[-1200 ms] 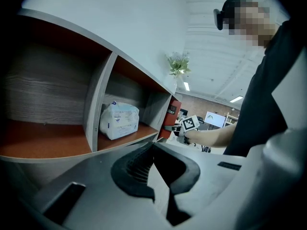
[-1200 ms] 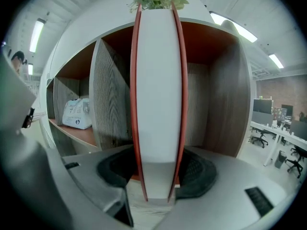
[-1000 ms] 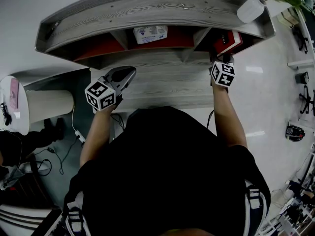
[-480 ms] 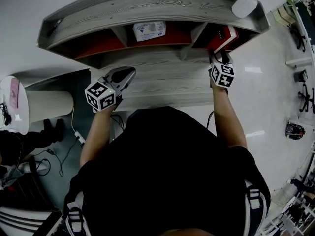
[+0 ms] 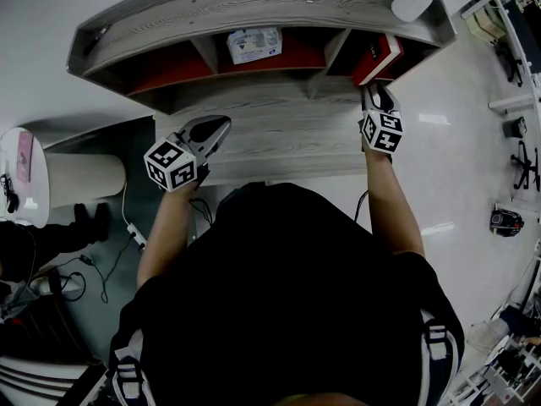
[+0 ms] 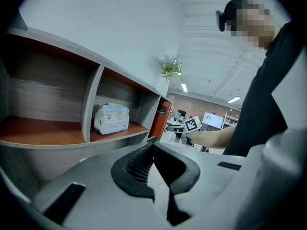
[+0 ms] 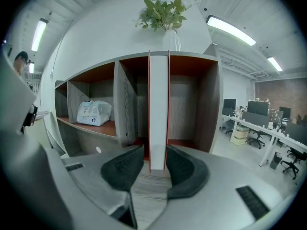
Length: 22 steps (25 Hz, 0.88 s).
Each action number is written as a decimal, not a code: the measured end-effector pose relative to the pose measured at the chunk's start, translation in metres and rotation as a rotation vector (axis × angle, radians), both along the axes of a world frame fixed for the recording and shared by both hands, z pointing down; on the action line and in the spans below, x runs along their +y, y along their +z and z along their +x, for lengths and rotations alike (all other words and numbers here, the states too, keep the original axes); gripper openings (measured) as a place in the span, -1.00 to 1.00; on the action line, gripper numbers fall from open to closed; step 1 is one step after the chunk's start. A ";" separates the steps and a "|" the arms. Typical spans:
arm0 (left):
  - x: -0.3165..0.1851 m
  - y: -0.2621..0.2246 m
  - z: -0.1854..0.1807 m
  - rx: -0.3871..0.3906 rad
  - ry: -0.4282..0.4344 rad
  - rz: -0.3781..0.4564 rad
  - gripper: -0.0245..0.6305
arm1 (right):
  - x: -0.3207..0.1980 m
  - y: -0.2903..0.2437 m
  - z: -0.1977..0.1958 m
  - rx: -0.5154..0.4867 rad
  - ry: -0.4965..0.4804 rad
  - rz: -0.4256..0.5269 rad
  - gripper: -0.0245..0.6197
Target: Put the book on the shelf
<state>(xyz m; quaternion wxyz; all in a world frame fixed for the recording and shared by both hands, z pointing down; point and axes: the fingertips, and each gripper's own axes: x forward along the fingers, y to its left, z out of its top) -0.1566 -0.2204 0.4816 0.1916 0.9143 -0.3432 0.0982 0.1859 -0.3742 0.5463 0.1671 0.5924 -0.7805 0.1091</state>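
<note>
Right gripper view showed the tall red-covered book (image 7: 158, 109) standing upright in the rightmost compartment of the curved grey wood-grain shelf unit (image 7: 127, 104), fore-edge toward the camera. The right gripper (image 7: 154, 148) had just been closing partway. Its dark pads flanked the book's near lower edge, with a thin gap on each side. A white plastic packet (image 7: 93, 113) lay in a compartment to the left. A white vase with green leaves (image 7: 170, 37) stood on top. The left gripper (image 6: 153, 145) hung over the near grey desk (image 5: 279, 142), jaws pressed together on nothing.
</note>
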 end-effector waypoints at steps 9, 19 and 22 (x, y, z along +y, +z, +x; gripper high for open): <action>0.013 -0.004 0.013 0.001 0.011 0.010 -0.86 | 0.019 -0.016 0.011 0.023 0.001 0.013 -0.67; 0.025 -0.012 0.029 0.001 0.024 0.025 -0.86 | 0.037 -0.031 0.020 0.006 -0.007 0.039 -0.76; 0.028 -0.013 0.034 0.003 0.028 0.029 -0.86 | 0.044 -0.037 0.021 0.000 -0.010 0.051 -0.77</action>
